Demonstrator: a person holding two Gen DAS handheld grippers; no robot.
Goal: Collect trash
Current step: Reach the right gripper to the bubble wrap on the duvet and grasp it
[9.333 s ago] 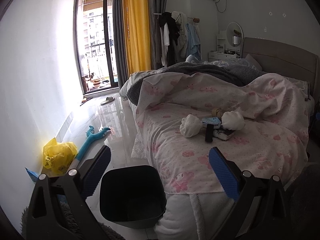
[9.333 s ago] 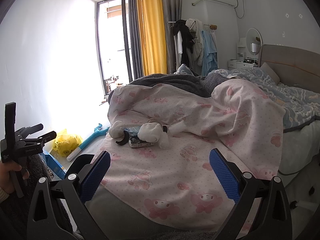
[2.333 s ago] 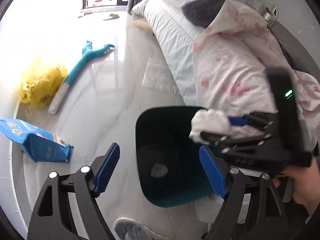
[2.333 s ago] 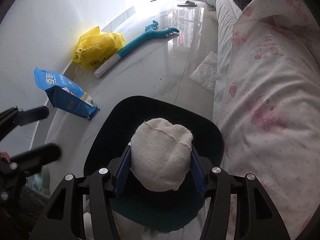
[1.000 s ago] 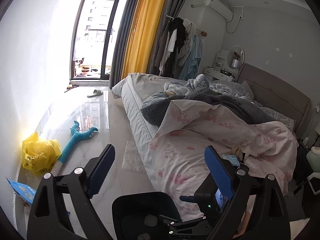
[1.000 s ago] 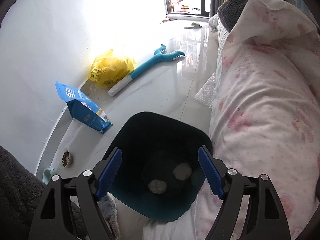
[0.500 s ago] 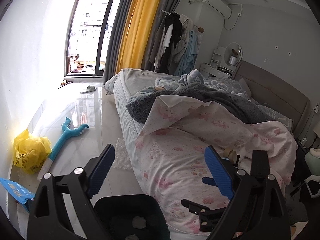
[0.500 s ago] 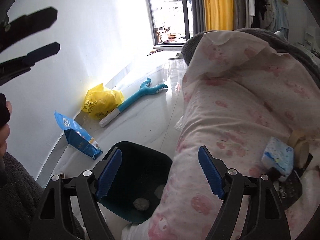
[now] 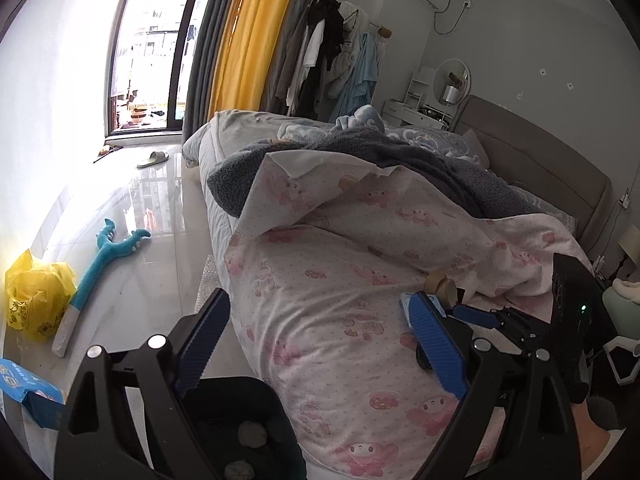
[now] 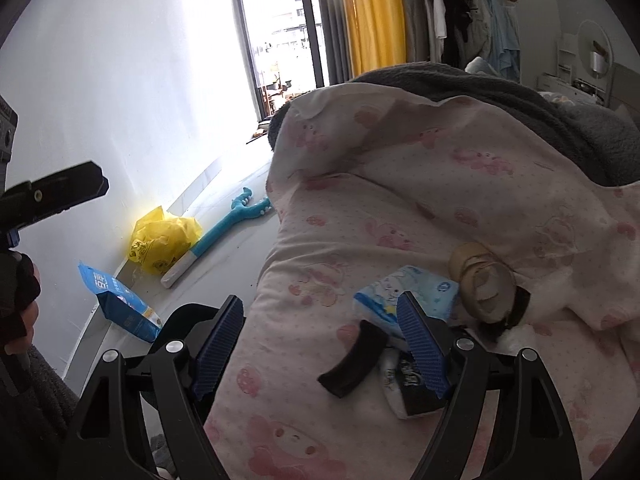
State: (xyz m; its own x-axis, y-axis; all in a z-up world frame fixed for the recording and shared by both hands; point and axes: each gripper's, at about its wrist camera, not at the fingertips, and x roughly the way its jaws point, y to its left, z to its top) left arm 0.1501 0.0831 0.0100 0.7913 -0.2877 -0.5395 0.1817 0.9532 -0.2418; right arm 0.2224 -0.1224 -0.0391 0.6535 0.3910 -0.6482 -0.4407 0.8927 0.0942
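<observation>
My right gripper (image 10: 320, 348) is open and empty, low over the pink quilt (image 10: 440, 184). Just ahead of it lie a black curved piece (image 10: 354, 360), a blue tissue pack (image 10: 416, 292), a tan tape roll (image 10: 482, 280) and a dark printed packet (image 10: 404, 384). My left gripper (image 9: 320, 344) is open and empty, above the black bin (image 9: 240, 412) at the bed's foot, which holds two balled wads (image 9: 252, 434). The right gripper also shows in the left wrist view (image 9: 520, 328), beside the tape roll (image 9: 440, 284).
On the floor by the white wall lie a yellow plastic bag (image 10: 160, 240), a blue snack bag (image 10: 120, 300) and a teal toy stick (image 10: 224, 232). A bubble-wrap sheet (image 9: 206, 280) lies beside the bed. A grey blanket (image 9: 400, 160) covers the bed's far part.
My right gripper dropped the white wad into the bin, then swung up and right to the items on the quilt. The left gripper lifted from over the bin to face the room.
</observation>
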